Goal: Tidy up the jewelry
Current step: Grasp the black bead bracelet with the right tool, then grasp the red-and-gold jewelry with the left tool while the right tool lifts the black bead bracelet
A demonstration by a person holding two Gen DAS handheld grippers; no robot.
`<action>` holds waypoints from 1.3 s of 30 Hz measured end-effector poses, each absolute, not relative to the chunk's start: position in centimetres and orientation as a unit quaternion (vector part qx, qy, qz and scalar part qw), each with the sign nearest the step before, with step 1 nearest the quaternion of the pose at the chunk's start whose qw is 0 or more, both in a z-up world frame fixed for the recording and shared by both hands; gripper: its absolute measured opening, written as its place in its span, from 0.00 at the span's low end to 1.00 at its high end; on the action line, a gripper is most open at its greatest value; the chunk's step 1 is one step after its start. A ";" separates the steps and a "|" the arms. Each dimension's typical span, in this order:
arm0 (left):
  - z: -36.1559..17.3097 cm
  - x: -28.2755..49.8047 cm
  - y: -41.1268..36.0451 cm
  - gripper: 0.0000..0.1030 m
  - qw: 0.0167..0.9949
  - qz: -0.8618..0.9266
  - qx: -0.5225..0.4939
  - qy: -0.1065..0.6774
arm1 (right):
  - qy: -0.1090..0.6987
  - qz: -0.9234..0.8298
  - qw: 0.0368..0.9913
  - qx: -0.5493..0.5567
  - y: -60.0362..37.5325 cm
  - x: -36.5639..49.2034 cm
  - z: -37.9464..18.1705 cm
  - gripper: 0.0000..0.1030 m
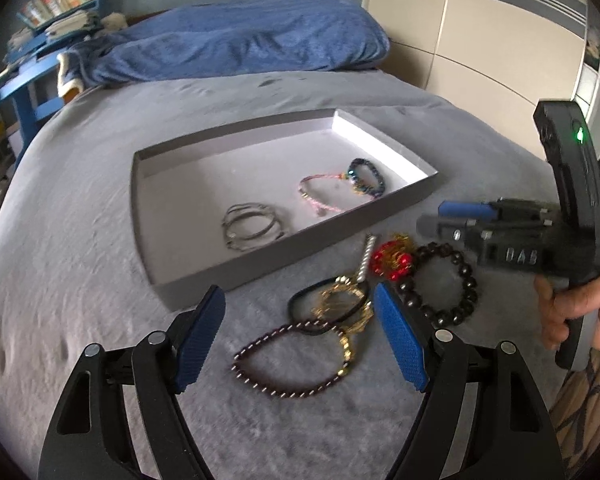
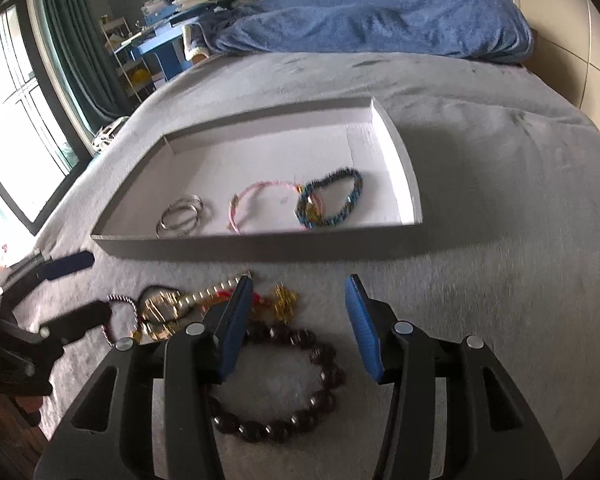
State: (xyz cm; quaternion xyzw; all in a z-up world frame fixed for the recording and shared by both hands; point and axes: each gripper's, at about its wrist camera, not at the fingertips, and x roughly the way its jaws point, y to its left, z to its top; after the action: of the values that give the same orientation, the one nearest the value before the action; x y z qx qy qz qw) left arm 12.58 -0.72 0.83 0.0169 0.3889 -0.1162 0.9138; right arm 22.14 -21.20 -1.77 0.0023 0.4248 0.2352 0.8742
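Both tools spread, holding nothing. Bead bracelet (image 2: pixel 276 384) lies on the bed, lower centre of the right view, between the right tool (image 2: pixel 300 320) fingers. Judged light, hard, slippery; pinch one side.

Left tool (image 1: pixel 300 336) hovers over the tangled chains (image 1: pixel 328 320).

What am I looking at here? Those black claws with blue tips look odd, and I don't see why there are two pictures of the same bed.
There is no robot: a person holds a hand-operated gripper in each hand, and each carries a wide-angle camera looking along its own blue pads. One picture comes from the left gripper, the other from the right gripper. Both have their jaws open and hold nothing.

On the grey bedspread lies a shallow grey tray. Inside it are silver bangles, a pink cord bracelet and a blue beaded bracelet. In front of the tray wait the unsorted pieces: a dark bead bracelet, a red and gold ornament, a gold chain bracelet and a purple bead strand.
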 end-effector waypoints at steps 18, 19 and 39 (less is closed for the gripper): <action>-0.7 15.5 -7.5 0.66 0.900 -0.167 0.053 0.399 | 0.437 0.246 0.864 -0.049 -22.7 19.6 -4.1 0.16; -0.8 15.6 -7.6 0.66 0.899 -0.167 0.053 0.400 | 0.435 0.246 0.864 -0.052 -22.8 19.6 -4.1 0.16; -2.7 17.0 -10.9 0.34 0.889 -0.172 0.109 0.411 | 0.435 0.150 0.888 -0.001 -28.5 20.8 -3.9 0.14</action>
State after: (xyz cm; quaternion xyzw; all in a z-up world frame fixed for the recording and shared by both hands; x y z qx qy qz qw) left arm 17.01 -10.91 -2.67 0.1088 0.4112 -0.1722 0.8885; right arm 20.81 -28.51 -3.93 -0.0014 0.4349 0.1497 0.8879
